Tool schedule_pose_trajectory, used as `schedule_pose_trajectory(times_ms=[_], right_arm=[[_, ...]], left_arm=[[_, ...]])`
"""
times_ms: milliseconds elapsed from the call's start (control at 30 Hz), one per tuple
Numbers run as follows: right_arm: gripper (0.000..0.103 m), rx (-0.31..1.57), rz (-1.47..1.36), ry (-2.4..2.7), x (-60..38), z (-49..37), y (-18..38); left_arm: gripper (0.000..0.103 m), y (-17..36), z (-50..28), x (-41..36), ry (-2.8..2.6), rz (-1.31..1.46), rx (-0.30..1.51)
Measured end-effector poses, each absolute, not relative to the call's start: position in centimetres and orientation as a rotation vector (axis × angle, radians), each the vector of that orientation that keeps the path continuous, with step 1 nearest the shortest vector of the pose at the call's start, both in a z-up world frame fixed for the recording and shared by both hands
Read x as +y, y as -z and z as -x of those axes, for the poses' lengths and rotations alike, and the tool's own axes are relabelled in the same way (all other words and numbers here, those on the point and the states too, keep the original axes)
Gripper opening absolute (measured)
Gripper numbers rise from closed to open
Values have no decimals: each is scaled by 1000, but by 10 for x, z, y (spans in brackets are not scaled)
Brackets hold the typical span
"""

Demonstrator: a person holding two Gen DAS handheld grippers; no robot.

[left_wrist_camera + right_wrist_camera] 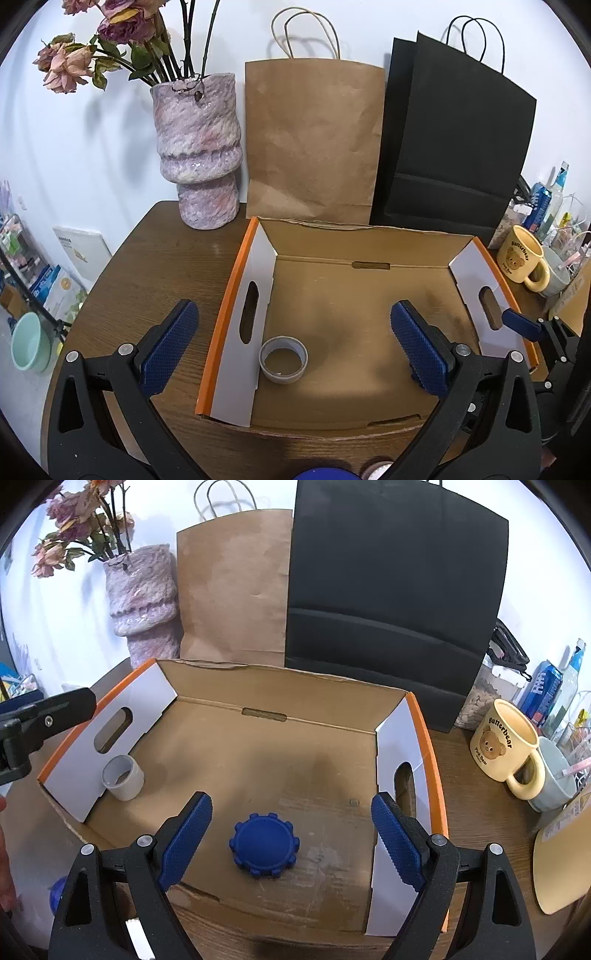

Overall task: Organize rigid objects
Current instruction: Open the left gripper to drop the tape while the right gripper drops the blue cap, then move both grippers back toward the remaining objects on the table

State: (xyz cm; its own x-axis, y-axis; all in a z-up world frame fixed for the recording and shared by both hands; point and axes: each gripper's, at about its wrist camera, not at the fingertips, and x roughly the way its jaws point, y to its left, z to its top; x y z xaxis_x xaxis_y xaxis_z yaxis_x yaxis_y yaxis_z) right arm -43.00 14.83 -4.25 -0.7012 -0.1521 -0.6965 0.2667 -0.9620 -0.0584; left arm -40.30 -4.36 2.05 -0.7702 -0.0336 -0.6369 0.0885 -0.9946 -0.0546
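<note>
An open cardboard box (354, 314) with orange-edged flaps sits on the brown table (155, 258). A grey tape roll (283, 360) stands inside it by the left flap, also seen as the tape roll (123, 777) in the right wrist view. My left gripper (293, 310) is open wide above the box's near left part, with the roll lying below and apart from its pads. A blue knobbed lid (264, 847) rests on the box (280, 753) floor. My right gripper (291, 801) stands open over the lid without touching it.
A pink vase (199, 151) of dried roses, a brown paper bag (314, 144) and a black paper bag (454, 147) stand behind the box. A yellow bear mug (506, 746), a grey cup (554, 782), bottles and a can crowd the right. A blue object (325, 474) lies at the near edge.
</note>
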Motion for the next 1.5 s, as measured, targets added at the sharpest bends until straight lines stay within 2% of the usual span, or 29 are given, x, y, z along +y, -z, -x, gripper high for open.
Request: schedule_pose_trajectory(times_ms=[667,1500], right_arm=[[92,248,-935,2713,158,373,15],[92,242,-866,2721,171,284,7]], left_arm=[[103,-41,346,-56,2961,-933,185],[103,-46,256,-48,3011,-898,152]])
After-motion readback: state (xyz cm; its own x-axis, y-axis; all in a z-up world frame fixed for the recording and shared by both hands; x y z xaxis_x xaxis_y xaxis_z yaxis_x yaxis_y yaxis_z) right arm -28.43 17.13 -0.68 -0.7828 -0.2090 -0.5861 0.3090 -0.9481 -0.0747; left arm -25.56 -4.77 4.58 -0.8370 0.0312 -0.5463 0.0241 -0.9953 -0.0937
